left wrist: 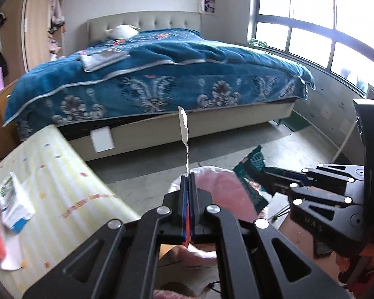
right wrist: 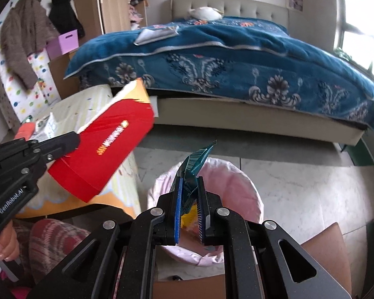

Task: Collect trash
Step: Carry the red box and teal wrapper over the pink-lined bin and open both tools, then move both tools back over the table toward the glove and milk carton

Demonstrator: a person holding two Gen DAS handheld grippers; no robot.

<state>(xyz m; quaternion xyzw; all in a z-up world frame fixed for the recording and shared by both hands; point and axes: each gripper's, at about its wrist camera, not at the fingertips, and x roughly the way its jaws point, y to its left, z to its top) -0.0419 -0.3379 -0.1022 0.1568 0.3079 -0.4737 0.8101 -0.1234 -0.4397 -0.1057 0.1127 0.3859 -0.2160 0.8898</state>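
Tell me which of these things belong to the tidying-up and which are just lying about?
Part of the job:
- flat red paper envelope, in the left gripper
- crumpled teal foil wrapper, in the right gripper
- pink-lined waste bin

Just lying about:
- blue floral bedspread
- lilac storage box
- brown knitted cardigan

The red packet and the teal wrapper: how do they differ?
The red packet is flat, stiff and broad; the teal wrapper is crumpled, narrow and striped with a barcode. The packet is pinched edge-on in the left gripper, its fingers fully together; the wrapper bunches between the right gripper's slightly parted fingers. Both hang near the pink-lined bin.
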